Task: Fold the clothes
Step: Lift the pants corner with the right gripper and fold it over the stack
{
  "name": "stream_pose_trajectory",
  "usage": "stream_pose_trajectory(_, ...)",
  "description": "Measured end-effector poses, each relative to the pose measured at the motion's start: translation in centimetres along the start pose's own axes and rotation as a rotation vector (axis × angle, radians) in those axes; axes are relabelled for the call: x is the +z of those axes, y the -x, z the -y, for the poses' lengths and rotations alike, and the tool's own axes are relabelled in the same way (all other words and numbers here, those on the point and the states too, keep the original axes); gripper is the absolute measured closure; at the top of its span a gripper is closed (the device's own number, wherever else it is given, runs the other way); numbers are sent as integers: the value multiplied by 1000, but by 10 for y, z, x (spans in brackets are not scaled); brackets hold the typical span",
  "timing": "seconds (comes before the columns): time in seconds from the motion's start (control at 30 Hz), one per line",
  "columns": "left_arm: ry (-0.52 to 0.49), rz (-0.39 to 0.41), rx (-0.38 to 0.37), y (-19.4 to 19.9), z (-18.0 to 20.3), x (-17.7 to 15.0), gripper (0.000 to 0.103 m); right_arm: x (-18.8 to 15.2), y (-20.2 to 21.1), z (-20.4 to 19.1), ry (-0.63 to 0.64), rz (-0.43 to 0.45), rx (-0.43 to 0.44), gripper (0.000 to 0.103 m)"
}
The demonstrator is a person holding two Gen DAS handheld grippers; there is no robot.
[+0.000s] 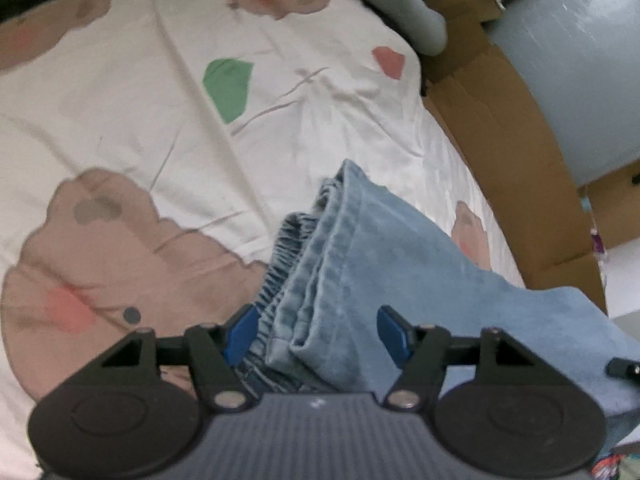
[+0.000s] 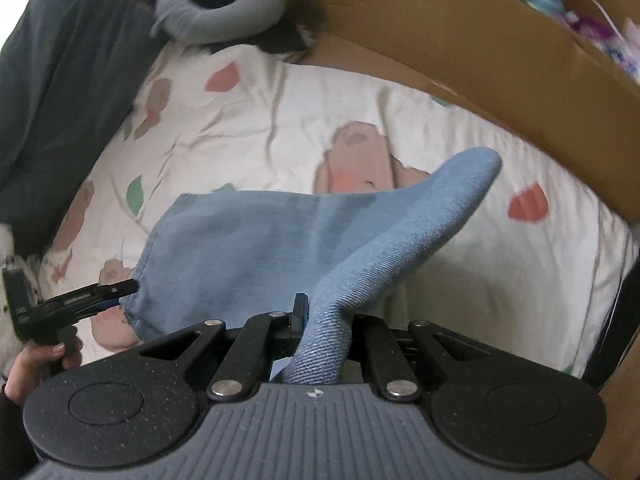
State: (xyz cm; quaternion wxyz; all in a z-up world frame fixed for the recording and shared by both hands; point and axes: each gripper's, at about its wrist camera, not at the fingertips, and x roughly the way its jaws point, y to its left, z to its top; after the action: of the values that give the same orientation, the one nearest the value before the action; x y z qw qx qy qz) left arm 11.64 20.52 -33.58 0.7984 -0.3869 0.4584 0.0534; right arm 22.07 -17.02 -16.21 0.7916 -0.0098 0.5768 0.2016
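Right tongs (image 2: 320, 320): pinched tight on a twisted fold of the jeans (image 2: 256, 240). Left tongs (image 1: 316, 332): spread, stacked denim edges between them, ungripped. We judge the raised fold may slip and unroll. Jeans: pale blue, elastic waistband bunched, partly folded on the flowered bed sheet (image 1: 140, 92).

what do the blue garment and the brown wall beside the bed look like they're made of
Blue garment: looks like light-wash denim, matte, with a diagonal twill weave showing near the right gripper and a gathered elastic waistband. Brown wall: probably corrugated cardboard, dull and creased, with a raw cut edge, though no fluting is visible.
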Motion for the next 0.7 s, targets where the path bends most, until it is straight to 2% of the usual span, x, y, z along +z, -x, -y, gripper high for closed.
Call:
stream_pose_trajectory(0.13, 21, 4, -28, -3, -11, 1, 48, 12, -1, -34, 111, -41, -38, 97)
stream_pose_trajectory(0.2, 49, 4, -41, -6, -19, 0, 58, 18, -3, -51, 152, -56, -64, 97)
stream_pose_trajectory(0.37, 97, -8, -108, -8, -33, -3, 69, 25, -8, -99, 254, -68, -98, 97)
stream_pose_trajectory(0.7, 120, -20, -150, -10, -40, -2, 70, 23, -32, -158, 368, -78, -133, 97)
